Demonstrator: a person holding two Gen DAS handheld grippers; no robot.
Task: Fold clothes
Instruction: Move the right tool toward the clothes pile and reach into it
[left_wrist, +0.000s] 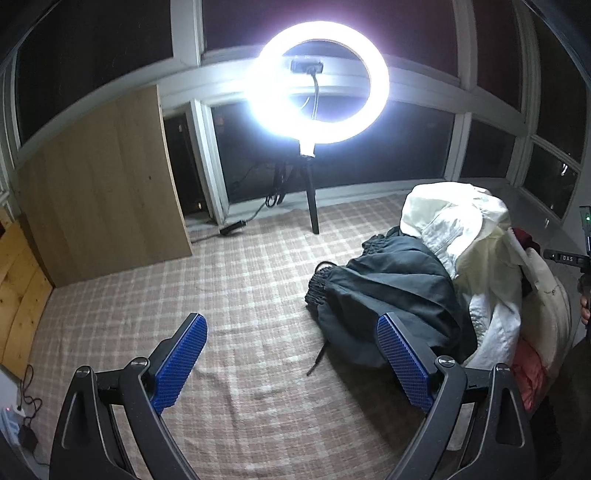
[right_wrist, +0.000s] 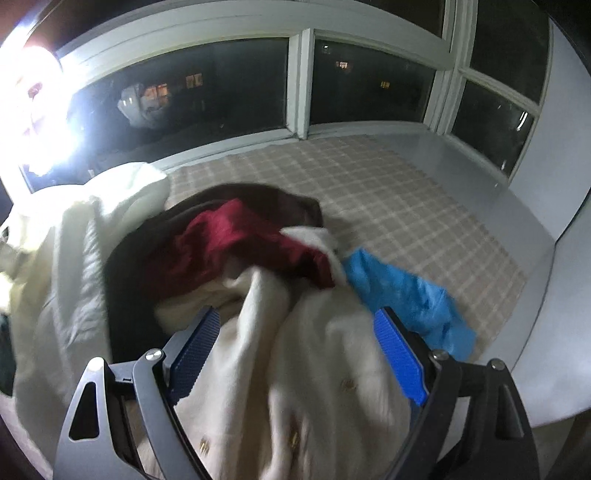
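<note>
A heap of clothes lies on the checked blanket (left_wrist: 229, 295). In the left wrist view a dark garment (left_wrist: 388, 288) with a drawstring sprawls at the heap's left, and a white garment (left_wrist: 454, 218) is piled behind it. My left gripper (left_wrist: 291, 321) hovers open over bare blanket, left of the dark garment. In the blurred right wrist view my right gripper (right_wrist: 297, 314) stands wide open over a cream buttoned garment (right_wrist: 314, 369), which lies between and below the pads. Beyond it lie a dark red cloth (right_wrist: 236, 243) and a blue cloth (right_wrist: 406, 295).
A lit ring light (left_wrist: 321, 81) on a tripod stands at the blanket's far edge, with cables beside it. A wooden panel (left_wrist: 99, 184) leans at the left. Dark windows (right_wrist: 369, 81) surround the platform. A grey ledge (right_wrist: 498, 221) borders the blanket on the right.
</note>
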